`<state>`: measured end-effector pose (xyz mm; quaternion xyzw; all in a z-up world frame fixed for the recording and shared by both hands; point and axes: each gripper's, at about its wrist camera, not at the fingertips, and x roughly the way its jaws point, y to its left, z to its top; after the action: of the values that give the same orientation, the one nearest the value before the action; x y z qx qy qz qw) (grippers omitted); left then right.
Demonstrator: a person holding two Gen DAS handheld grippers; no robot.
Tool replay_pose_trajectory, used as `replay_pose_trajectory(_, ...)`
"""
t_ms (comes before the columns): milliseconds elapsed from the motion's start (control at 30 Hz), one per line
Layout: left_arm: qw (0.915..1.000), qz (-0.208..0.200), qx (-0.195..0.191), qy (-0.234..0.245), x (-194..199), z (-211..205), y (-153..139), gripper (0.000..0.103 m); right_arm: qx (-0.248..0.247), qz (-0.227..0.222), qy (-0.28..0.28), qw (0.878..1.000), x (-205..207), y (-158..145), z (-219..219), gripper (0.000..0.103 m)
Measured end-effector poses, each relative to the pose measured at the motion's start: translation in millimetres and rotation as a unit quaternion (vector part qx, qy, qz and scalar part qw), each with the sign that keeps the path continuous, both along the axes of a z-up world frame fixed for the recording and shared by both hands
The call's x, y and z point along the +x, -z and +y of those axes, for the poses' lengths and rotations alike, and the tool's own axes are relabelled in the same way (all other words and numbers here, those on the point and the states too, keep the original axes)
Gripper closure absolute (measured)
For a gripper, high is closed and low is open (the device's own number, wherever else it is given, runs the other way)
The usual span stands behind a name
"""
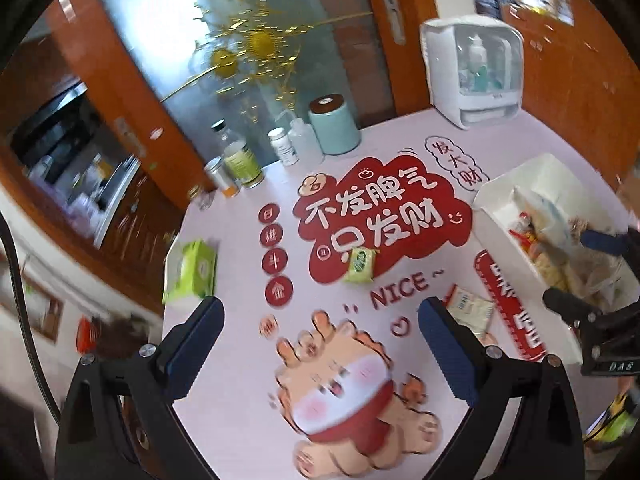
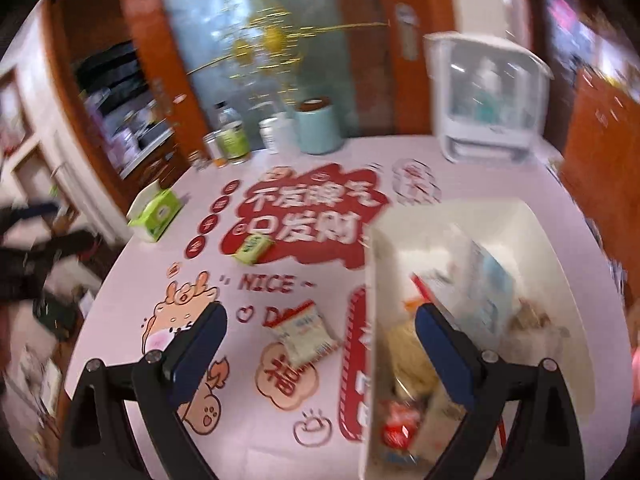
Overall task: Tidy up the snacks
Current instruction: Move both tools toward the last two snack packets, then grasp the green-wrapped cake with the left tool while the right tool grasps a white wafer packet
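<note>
A white bin holding several snack packs stands on the right of the pink table; it also shows in the right wrist view. A green snack pack lies on the red print, also in the right wrist view. A white snack pack lies left of the bin, also in the right wrist view. My left gripper is open and empty above the table. My right gripper is open and empty, above the bin's left wall; it shows at the right edge of the left wrist view.
A green tissue box sits at the table's left edge. Bottles, a teal canister and a white appliance stand along the back. A glass door and wooden cabinets are behind.
</note>
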<state>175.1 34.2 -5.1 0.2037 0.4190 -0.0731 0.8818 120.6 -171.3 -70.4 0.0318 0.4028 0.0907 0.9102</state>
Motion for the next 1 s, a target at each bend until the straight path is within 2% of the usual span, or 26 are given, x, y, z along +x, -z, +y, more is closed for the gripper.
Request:
replay_pose_trajectory(67,0.9994,0.018,0.011,0.029,22,4,12,0.006,-0.032,0.015,-0.028,0.999,17,7,19,0.007)
replay_pose_trajectory(167,0.9938,0.058,0.022,0.092,54,9,41,0.006,-0.061,0.054,-0.079,0.994,43,26,44,0.008)
replay_pose_trajectory(267,0.9831,0.085,0.044,0.156,79,8,73,0.006,-0.085,0.099,-0.099,0.986,64,52,59,0.018)
replay_pose_trajectory(400,0.9715,0.118,0.062,0.196,114,3,119,0.006,-0.103,0.164,-0.093,0.977,86,87,66,0.024)
replay_pose_trajectory(533,0.9663,0.154,0.040,0.202,140,-8,157,0.006,-0.127,0.205,-0.094,0.966,100,116,73,0.024)
replay_pose_trajectory(700,0.9649,0.188,0.000,0.183,166,-21,196,0.007,-0.145,0.256,-0.097,0.951,111,144,77,0.024)
replay_pose_trajectory(833,0.9636,0.205,-0.017,0.171,178,-28,219,0.010,-0.157,0.278,-0.095,0.943,114,159,78,0.024)
replay_pose_trajectory(933,0.9625,0.212,-0.021,0.168,184,-33,230,0.011,-0.146,0.298,-0.086,0.939,115,169,73,0.024)
replay_pose_trajectory(1000,0.9618,0.217,-0.020,0.166,187,-35,236,0.011,-0.129,0.300,-0.080,0.942,116,171,69,0.024)
